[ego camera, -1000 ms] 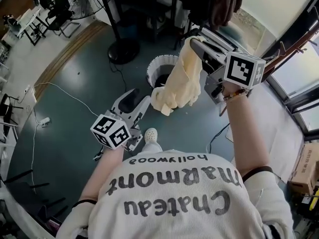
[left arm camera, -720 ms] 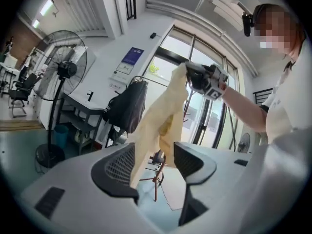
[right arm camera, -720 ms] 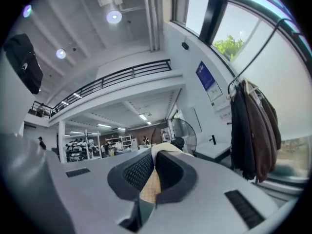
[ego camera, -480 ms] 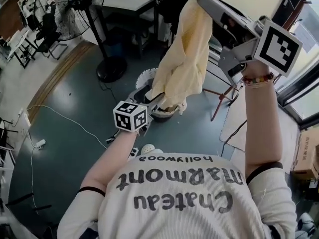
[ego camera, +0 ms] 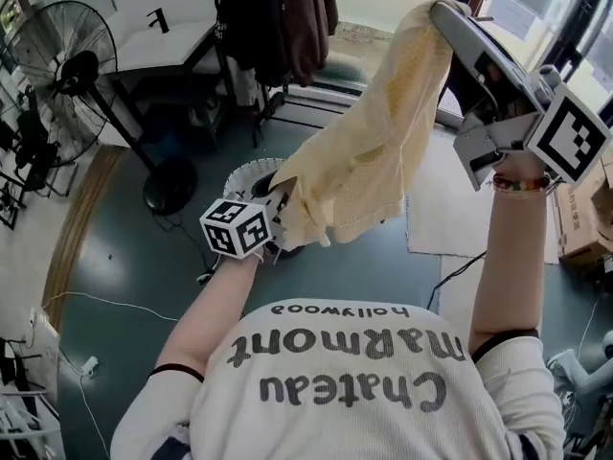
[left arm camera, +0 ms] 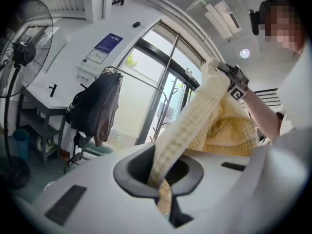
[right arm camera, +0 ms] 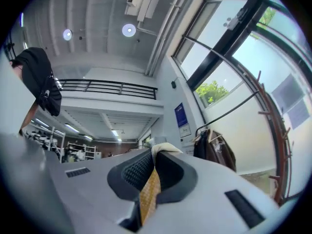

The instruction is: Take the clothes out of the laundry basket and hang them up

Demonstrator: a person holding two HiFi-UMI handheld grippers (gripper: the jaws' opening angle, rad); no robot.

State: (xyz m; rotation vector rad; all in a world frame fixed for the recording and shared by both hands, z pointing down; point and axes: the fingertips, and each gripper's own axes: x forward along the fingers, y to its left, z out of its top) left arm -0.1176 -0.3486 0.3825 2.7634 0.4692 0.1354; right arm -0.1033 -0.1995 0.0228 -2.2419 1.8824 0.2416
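A pale yellow waffle-knit garment hangs stretched between both grippers. My right gripper is raised high at the upper right, shut on the garment's top edge; the cloth shows pinched between its jaws. My left gripper is lower, at the garment's bottom edge. Its jaws have just closed and are shut on a fold of the cloth, seen clamped in the left gripper. The white laundry basket stands on the floor behind the left gripper, mostly hidden by the garment.
Dark clothes hang on a rack at the top centre, also seen as dark clothes on a rail. A standing fan is at the left beside a white table. A pale mat and a cardboard box lie at the right.
The right gripper has lifted the garment higher. The left gripper moved forward from near the body to the garment's lower edge and closed on it.
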